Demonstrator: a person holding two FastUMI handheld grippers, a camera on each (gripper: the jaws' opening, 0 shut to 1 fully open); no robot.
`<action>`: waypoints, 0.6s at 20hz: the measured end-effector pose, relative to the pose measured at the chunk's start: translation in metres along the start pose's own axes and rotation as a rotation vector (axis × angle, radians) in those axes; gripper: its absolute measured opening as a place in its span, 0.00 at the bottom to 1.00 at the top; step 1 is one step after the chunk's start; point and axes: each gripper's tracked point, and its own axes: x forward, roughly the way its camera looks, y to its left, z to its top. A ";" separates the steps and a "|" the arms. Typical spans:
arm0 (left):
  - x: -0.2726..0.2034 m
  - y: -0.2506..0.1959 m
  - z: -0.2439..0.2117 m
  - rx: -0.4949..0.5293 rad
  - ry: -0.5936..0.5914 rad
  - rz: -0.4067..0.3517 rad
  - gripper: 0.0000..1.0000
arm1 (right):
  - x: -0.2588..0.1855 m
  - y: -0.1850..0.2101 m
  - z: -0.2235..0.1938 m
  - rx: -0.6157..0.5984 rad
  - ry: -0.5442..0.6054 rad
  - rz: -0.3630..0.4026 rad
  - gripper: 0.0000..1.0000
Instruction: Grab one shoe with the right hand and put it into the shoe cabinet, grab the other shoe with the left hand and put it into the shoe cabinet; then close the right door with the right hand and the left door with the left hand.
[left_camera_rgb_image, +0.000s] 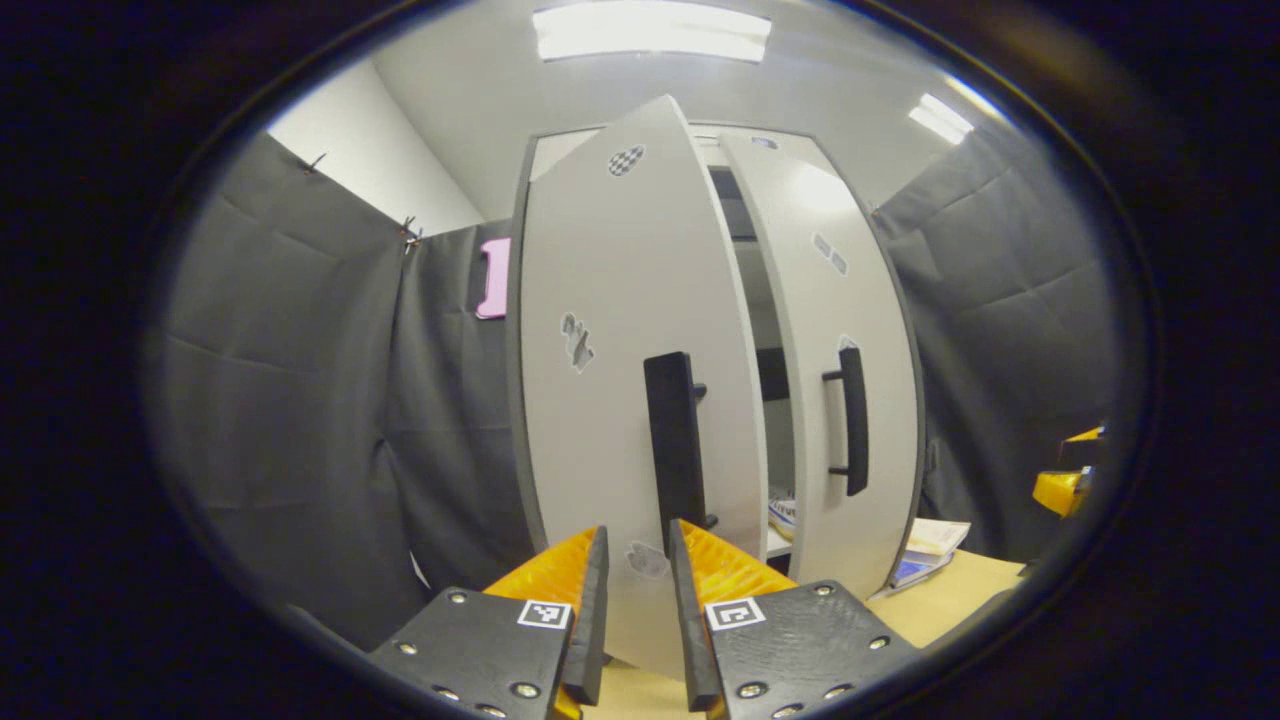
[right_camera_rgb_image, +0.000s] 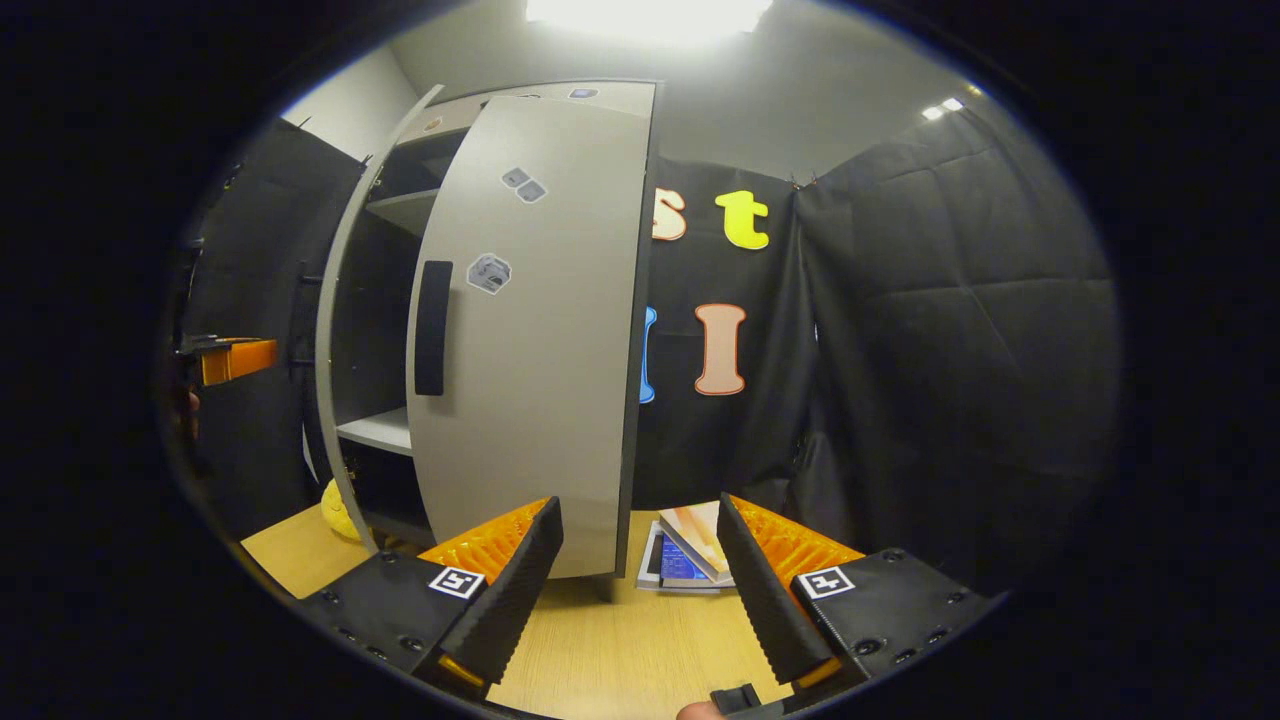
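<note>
In the left gripper view, the left gripper (left_camera_rgb_image: 637, 575) has its fingers close together with only a narrow gap, and nothing is between them. Just in front of it stands the left door (left_camera_rgb_image: 620, 330) of the shoe cabinet (left_camera_rgb_image: 745, 300), with its black handle (left_camera_rgb_image: 675, 450) directly above the fingertips; whether they touch the door cannot be told. Small stickers are on both doors, too small to read. The right door (left_camera_rgb_image: 845, 350) is partly open, and in the slit between the doors a shoe (left_camera_rgb_image: 783, 512) lies on a low shelf. Beside the cabinet, some booklets (left_camera_rgb_image: 930, 555) lie on the wooden table (left_camera_rgb_image: 960, 595). The other gripper (left_camera_rgb_image: 1068, 478) is at the far right edge.

In the right gripper view, the right gripper (right_camera_rgb_image: 640, 565) is wide open and holds nothing, hovering over the table near the right door. Behind the fingers lie the booklets, their print unreadable. A yellow object (right_camera_rgb_image: 338, 510) lies at the foot of the cabinet.
</note>
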 end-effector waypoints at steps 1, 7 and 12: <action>-0.002 -0.003 -0.001 -0.001 0.002 -0.014 0.33 | -0.002 0.000 0.001 0.002 -0.001 0.001 0.97; -0.027 0.004 -0.014 -0.042 0.017 -0.009 0.33 | -0.009 0.009 0.012 0.008 -0.019 0.033 0.98; -0.062 0.037 -0.017 -0.055 0.010 0.054 0.34 | -0.024 0.036 0.020 -0.001 -0.042 0.053 0.98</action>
